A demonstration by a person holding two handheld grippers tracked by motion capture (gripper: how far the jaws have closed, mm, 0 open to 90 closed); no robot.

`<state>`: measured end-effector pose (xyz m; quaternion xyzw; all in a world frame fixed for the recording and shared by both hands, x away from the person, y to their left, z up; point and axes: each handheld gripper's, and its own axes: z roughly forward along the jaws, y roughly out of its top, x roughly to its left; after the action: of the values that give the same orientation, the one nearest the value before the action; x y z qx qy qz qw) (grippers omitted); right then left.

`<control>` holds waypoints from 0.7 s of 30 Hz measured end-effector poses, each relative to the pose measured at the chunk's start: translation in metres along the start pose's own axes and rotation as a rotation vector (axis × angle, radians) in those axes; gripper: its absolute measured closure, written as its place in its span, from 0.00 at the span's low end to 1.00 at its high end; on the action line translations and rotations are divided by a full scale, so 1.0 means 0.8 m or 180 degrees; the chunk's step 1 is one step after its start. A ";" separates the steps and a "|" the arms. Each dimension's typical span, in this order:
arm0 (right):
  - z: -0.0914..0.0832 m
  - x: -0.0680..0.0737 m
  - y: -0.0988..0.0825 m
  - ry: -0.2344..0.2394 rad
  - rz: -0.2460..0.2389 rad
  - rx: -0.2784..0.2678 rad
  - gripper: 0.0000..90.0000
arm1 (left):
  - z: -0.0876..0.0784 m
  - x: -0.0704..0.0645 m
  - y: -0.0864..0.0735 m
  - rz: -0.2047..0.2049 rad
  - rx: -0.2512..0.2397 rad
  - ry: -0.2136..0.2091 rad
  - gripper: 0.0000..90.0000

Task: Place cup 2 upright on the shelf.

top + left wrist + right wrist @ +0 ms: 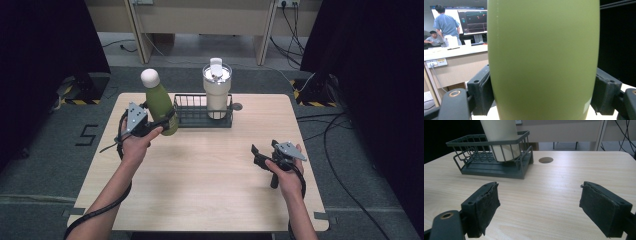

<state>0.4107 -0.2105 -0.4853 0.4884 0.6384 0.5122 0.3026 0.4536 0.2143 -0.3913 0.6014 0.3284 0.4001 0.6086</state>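
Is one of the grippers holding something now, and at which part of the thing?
The left gripper holds the green bottle by its lower body, jaws pressed on both sides. The right gripper holds nothing; its jaws stand open over the table.

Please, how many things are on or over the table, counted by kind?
Bottle, green: 1
Tumbler, white, with lid: 1
Wire basket, dark: 1
Total: 3
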 end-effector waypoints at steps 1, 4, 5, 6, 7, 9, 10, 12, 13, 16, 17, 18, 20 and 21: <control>0.000 0.000 0.000 0.0002 0.0000 -0.0001 0.17 | 0.003 0.000 0.001 0.0003 -0.0002 -0.0003 0.22; 0.000 -0.001 0.000 -0.0002 0.0004 0.0000 0.17 | 0.010 0.001 0.004 0.0003 -0.0009 -0.0002 0.22; 0.000 -0.001 0.000 -0.0002 0.0007 -0.0001 0.17 | 0.012 0.001 0.004 0.0002 -0.0011 -0.0003 0.22; 0.000 -0.001 0.000 -0.0005 0.0006 0.0000 0.17 | 0.014 0.001 0.005 0.0000 -0.0012 -0.0005 0.22; 0.001 -0.001 -0.001 -0.0005 0.0011 -0.0003 0.17 | 0.017 0.001 0.005 -0.0001 -0.0010 -0.0003 0.22; 0.001 -0.002 -0.001 -0.0007 0.0010 -0.0002 0.17 | 0.022 0.002 0.005 -0.0015 -0.0007 -0.0006 0.22; 0.001 -0.001 -0.001 -0.0005 0.0010 0.0000 0.17 | 0.024 0.003 0.005 -0.0031 -0.0007 -0.0007 0.22; 0.001 -0.001 -0.002 0.0000 0.0022 0.0007 0.17 | 0.029 0.004 0.005 -0.0053 -0.0010 -0.0003 0.22; 0.001 -0.001 -0.002 0.0000 0.0021 0.0007 0.17 | 0.032 0.004 0.005 -0.0065 -0.0016 0.0000 0.22; 0.001 -0.001 -0.002 -0.0001 0.0021 0.0008 0.17 | 0.039 0.006 0.006 -0.0059 -0.0019 0.0008 0.22; 0.001 -0.001 -0.002 -0.0001 0.0021 0.0008 0.17 | 0.041 0.007 0.006 -0.0059 -0.0016 0.0010 0.22; 0.001 -0.001 -0.002 -0.0001 0.0018 0.0010 0.17 | 0.043 0.007 0.006 -0.0058 -0.0017 0.0013 0.22; 0.002 -0.002 -0.002 -0.0001 0.0015 0.0013 0.17 | 0.048 0.008 0.007 -0.0061 -0.0020 0.0021 0.22; 0.002 -0.002 -0.003 -0.0001 0.0014 0.0013 0.17 | 0.049 0.008 0.007 -0.0063 -0.0021 0.0024 0.22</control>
<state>0.4119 -0.2112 -0.4879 0.4906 0.6383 0.5115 0.3005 0.4911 0.2015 -0.3830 0.5946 0.3353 0.3974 0.6132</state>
